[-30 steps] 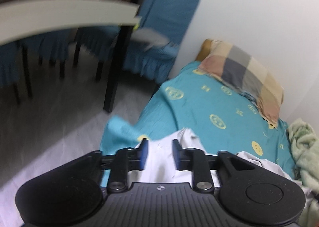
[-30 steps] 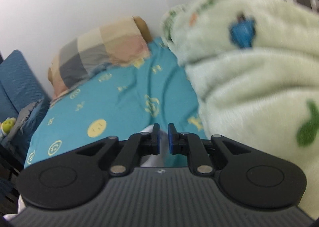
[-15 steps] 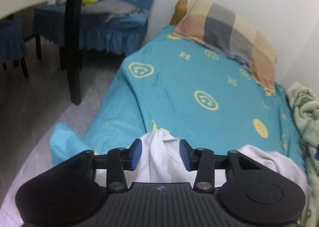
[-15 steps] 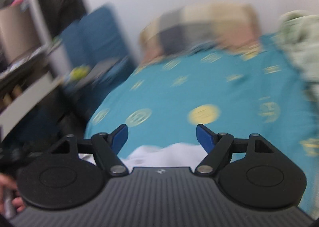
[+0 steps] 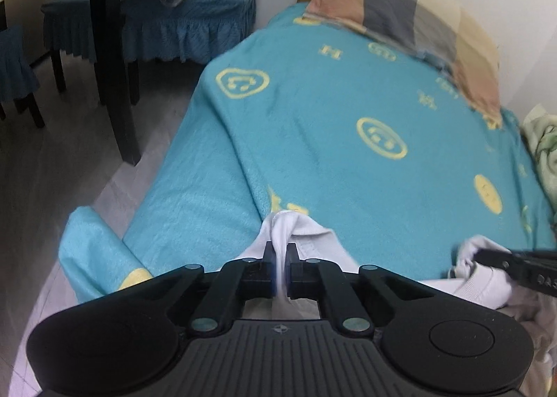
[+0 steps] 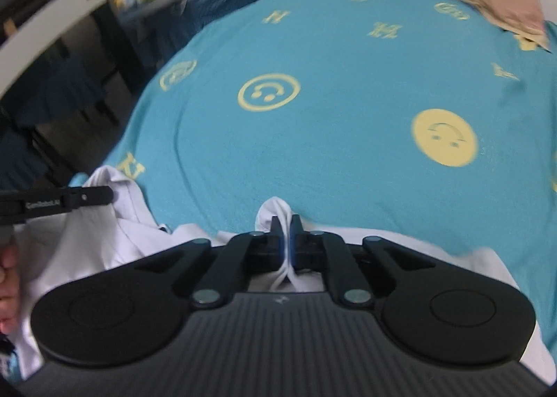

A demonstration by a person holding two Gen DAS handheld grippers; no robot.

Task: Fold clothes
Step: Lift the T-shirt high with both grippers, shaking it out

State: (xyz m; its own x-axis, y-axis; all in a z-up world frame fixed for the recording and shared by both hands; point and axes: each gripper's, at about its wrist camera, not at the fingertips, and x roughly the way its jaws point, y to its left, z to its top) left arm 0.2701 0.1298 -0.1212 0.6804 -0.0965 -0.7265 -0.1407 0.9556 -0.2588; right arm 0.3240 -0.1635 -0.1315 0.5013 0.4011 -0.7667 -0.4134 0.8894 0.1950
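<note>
A white garment (image 5: 306,236) lies crumpled at the near edge of a bed with a teal sheet (image 5: 348,101) printed with yellow smileys. My left gripper (image 5: 280,254) is shut on a bunched fold of that garment near the bed's left edge. In the right wrist view the same white garment (image 6: 104,233) spreads along the near edge of the teal sheet (image 6: 330,101). My right gripper (image 6: 286,226) is shut on another pinched fold of it. Each view shows the other gripper's black finger at its side, touching the cloth.
A checked pillow (image 5: 417,21) lies at the bed's far end against the white wall. A pale green fleece blanket (image 5: 543,149) sits at the right edge. Left of the bed stand blue-covered chairs (image 5: 181,14) and a dark table leg (image 5: 115,66). A hand (image 6: 7,292) shows at lower left.
Both grippers were open half a second ago and have now closed on folds of the white garment. Both have come down closer to the bed's near edge.
</note>
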